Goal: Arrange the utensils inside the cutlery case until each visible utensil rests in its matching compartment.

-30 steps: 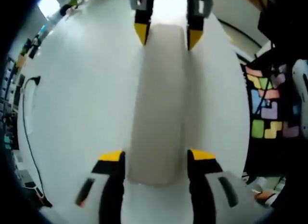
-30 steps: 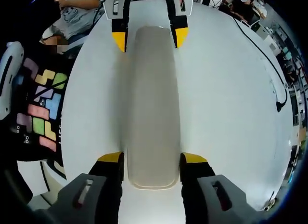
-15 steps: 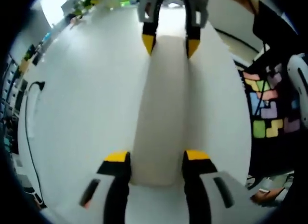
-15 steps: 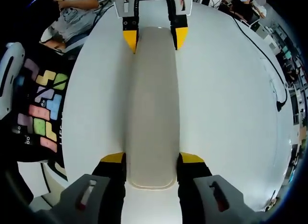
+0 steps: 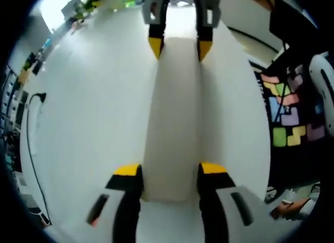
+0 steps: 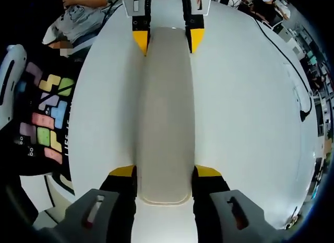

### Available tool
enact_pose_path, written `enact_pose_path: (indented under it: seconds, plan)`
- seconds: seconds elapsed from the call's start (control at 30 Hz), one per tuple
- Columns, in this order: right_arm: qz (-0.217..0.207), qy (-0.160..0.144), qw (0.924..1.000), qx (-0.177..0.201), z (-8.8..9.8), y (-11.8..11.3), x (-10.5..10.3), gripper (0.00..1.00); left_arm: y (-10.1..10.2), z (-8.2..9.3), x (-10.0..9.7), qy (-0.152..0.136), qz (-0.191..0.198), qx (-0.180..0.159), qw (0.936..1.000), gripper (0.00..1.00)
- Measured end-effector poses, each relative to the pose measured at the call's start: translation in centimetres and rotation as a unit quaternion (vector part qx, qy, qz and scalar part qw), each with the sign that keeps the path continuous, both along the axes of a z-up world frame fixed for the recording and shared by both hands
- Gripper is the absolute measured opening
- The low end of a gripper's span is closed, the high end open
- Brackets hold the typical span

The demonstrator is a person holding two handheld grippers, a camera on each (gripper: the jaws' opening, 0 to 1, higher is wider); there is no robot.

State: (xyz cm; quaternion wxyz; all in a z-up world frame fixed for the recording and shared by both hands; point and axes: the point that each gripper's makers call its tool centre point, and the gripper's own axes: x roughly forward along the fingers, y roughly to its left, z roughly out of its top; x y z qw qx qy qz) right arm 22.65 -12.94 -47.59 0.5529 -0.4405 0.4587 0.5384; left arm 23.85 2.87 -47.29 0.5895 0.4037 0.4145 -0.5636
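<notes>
While both face along the cutlery case | left gripper, right gripper: jaws clamp opposite ends.

Bench: white, glossy, wide; bare surface on both sides of centre.

Black cable: lies on the bench near its edge, running along that edge; the same cable shows in the right gripper view, curving across the bench toward the rim.

Coloured block-pattern fabric: dark ground with yellow, green, blue, pink shapes, just off the bench edge; also seen at.

Seated person in grey shirt: beyond the bench's far end.
</notes>
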Motion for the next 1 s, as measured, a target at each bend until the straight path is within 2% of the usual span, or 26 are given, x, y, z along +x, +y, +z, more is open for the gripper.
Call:
enact_pose_path:
  seconds: [0.3, 0.43, 0.67, 0.87, 1.0]
  plan:
    - [-0.004, 0.009, 0.9999, -0.005, 0.4, -0.3, -0.4, 0.42, -0.5, 0.7, -0.4, -0.005, -0.016, 0.001, 0.9999, 0.43]
    - [-0.005, -0.005, 1.0, -0.004, 1.4, -0.2, 0.3, 0.42, -0.3, 1.3, 0.4, -0.017, -0.018, -0.001, 0.9997, 0.43]
    - [0.008, -0.024, 0.9994, -0.023, 2.7, -0.1, 3.1, 0.42, -0.3, 3.0, 2.6, -0.036, -0.014, 0.005, 0.9992, 0.43]
    - [0.006, -0.041, 0.9989, -0.024, 3.5, -0.4, 5.5, 0.42, -0.5, 4.3, 4.9, -0.055, -0.022, 0.006, 0.9982, 0.43]
    - [0.01, -0.043, 0.9986, -0.03, 3.6, -0.8, 7.0, 0.42, -1.0, 4.6, 6.1, -0.055, -0.023, 0.002, 0.9982, 0.43]
